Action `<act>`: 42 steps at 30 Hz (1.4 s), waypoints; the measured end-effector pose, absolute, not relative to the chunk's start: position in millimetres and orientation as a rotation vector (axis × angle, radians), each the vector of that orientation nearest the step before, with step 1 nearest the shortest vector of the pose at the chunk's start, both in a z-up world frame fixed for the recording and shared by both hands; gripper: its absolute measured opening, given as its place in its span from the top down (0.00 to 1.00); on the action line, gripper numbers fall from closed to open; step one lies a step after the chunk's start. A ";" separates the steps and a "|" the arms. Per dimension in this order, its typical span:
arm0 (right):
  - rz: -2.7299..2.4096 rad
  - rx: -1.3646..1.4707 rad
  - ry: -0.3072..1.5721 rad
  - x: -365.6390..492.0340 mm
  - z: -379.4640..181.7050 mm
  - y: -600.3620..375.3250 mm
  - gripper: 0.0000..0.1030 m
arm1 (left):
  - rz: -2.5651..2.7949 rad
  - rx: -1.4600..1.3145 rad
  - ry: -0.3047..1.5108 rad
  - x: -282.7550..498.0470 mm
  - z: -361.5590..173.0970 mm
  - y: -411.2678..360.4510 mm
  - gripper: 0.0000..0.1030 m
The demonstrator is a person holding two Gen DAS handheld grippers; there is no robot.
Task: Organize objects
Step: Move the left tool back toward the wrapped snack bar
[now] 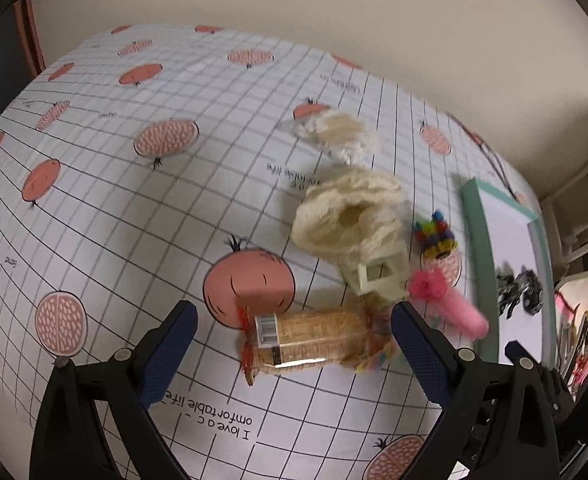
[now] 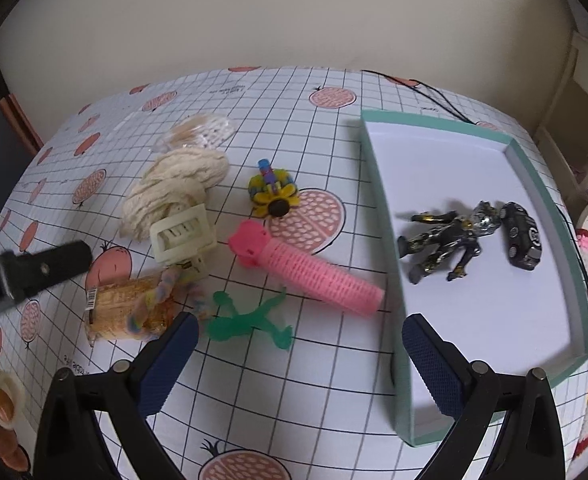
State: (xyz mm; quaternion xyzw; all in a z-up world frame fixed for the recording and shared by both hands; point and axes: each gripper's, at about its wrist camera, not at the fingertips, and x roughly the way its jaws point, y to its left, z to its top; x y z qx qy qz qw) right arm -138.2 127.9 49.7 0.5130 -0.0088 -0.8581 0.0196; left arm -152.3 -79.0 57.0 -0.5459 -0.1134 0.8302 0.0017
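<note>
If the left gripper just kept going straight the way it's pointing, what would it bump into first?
Most likely the wrapped tan packet with the barcode label: it lies right ahead of the open left gripper, between its fingers. Beyond it sits the cream hair claw. Depth is hard to judge.

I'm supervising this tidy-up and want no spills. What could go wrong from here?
The left gripper is open around the wrapped snack pack, whose wrapper touches a coloured rope toy and the cream hair clip; lifting might drag them along. The pink roller is round and could roll when nudged. The right gripper hangs open beside the tray wall and might bump it.
</note>
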 end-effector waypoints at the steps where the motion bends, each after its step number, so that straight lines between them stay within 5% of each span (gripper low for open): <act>1: -2.659 1.597 -0.028 -139.0 48.1 126.4 0.00 | 2.600 -1.726 -0.330 -152.8 53.8 -76.2 0.05; 29: -2.641 1.668 -0.027 -140.6 36.4 129.6 0.00 | 2.456 -1.988 -0.141 -153.5 20.2 -80.8 0.06; 42: -2.653 1.659 -0.036 -143.9 39.2 131.9 0.00 | 2.487 -1.923 0.172 -157.7 14.3 -58.0 0.06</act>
